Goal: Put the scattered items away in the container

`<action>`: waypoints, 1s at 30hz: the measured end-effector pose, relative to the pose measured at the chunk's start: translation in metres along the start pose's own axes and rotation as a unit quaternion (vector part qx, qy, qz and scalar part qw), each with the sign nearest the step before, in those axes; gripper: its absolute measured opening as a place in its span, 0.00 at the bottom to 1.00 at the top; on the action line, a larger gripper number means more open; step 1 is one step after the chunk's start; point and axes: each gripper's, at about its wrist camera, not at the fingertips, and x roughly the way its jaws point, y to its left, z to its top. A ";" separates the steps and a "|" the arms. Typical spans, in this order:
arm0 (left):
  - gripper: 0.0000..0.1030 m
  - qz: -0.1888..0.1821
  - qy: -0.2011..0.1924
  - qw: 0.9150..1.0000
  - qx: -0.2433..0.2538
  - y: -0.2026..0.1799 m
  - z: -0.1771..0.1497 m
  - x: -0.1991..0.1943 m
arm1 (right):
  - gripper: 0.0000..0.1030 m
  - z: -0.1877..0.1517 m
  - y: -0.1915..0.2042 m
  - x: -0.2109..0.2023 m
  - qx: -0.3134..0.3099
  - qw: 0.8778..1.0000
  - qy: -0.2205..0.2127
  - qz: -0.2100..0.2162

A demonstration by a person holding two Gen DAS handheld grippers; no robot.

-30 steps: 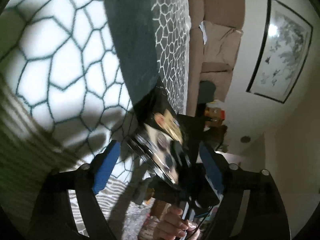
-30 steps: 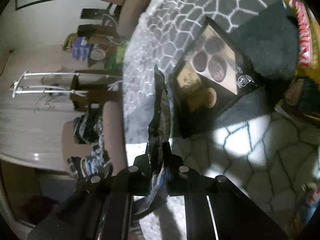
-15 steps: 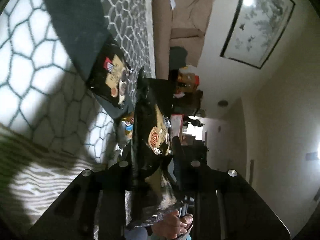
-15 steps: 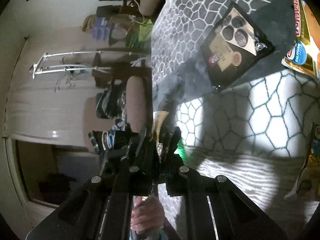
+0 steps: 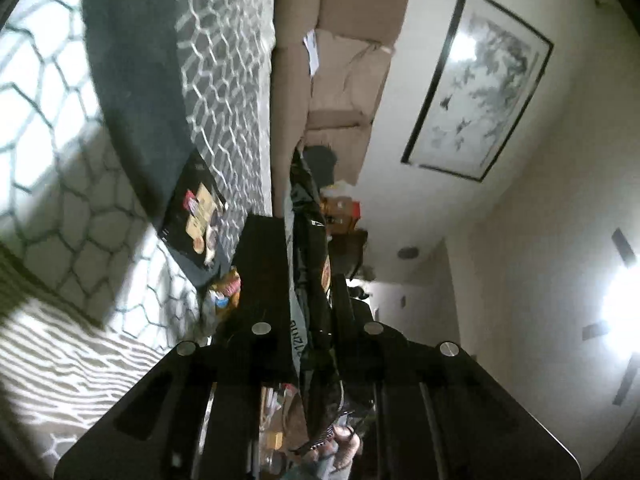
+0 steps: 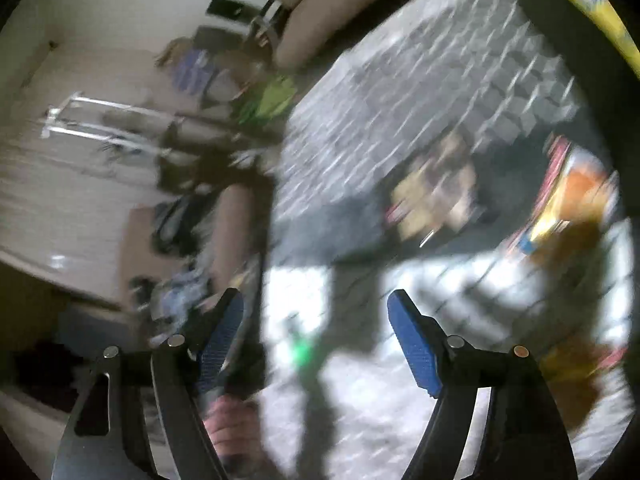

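Note:
My left gripper (image 5: 308, 276) is shut on a black snack packet (image 5: 306, 248), held edge-on and upright between the fingers above the rug. A second black packet with biscuit pictures (image 5: 198, 220) lies flat on the dark grey mat; it also shows, blurred, in the right wrist view (image 6: 436, 196). My right gripper (image 6: 316, 320) is open and empty, its blue pads (image 6: 416, 356) wide apart above the rug. A yellow and orange snack bag (image 6: 560, 204) lies to the right. No container can be made out.
A hexagon-patterned rug (image 5: 48, 128) covers the floor, with a dark grey mat (image 5: 136, 80) on it. A beige sofa (image 5: 340, 60) and a framed picture (image 5: 480, 96) stand beyond. More small packets (image 5: 226, 288) lie by the left fingers. The right wrist view is motion-blurred.
The black packet passed from my right gripper to my left. The left gripper closed on it; the right gripper opened and is swinging away.

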 end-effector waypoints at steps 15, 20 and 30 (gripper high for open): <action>0.11 -0.003 -0.001 1.000 -0.012 0.009 0.006 -0.005 | 0.66 0.054 -0.055 0.087 -0.004 0.984 0.041 -0.175; 0.11 -0.001 -0.004 1.000 -0.016 0.012 0.008 -0.008 | 0.16 0.045 -0.055 0.083 -0.003 0.987 0.053 -0.150; 0.11 -0.012 -0.016 1.000 -0.017 0.011 0.007 -0.016 | 0.15 -0.012 -0.010 0.087 -0.073 0.982 0.152 -0.089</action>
